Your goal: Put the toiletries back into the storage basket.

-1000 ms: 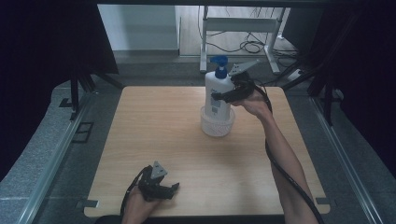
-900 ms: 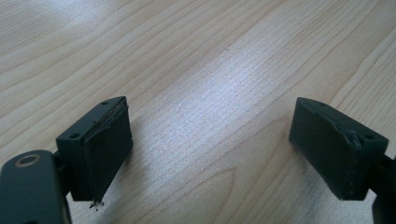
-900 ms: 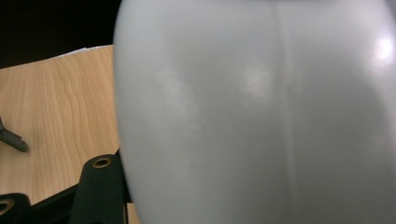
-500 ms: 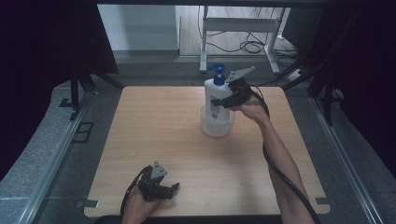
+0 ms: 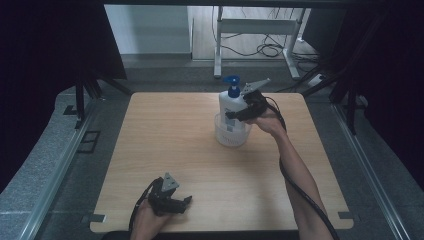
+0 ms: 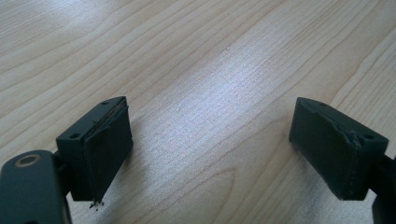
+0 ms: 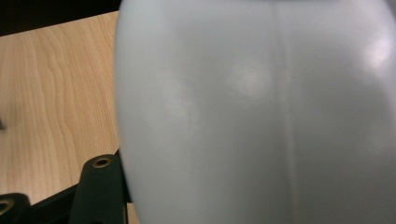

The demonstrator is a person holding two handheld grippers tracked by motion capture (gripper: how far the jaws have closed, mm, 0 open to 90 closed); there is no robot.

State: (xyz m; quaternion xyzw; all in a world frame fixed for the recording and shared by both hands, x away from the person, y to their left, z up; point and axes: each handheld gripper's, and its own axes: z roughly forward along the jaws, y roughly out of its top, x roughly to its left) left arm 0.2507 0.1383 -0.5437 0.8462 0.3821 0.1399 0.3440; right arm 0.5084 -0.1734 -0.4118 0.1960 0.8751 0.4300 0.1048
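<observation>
High view: the right gripper (image 5: pixel 239 114) is clamped on the white pump bottle (image 5: pixel 231 107), whose base sits inside a clear cup (image 5: pixel 231 136) on the table (image 5: pixel 180 145). Well nearer the person than the cup, the left gripper (image 5: pixel 176 204) rests on the wood — jaws wide apart, nothing between them.

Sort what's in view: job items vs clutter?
In the job:
- white pump bottle, blue pump, clamped in the right hand-held gripper
- clear round container under it

Just there:
- left hand-held gripper, open, idle
- cables on the floor
</observation>
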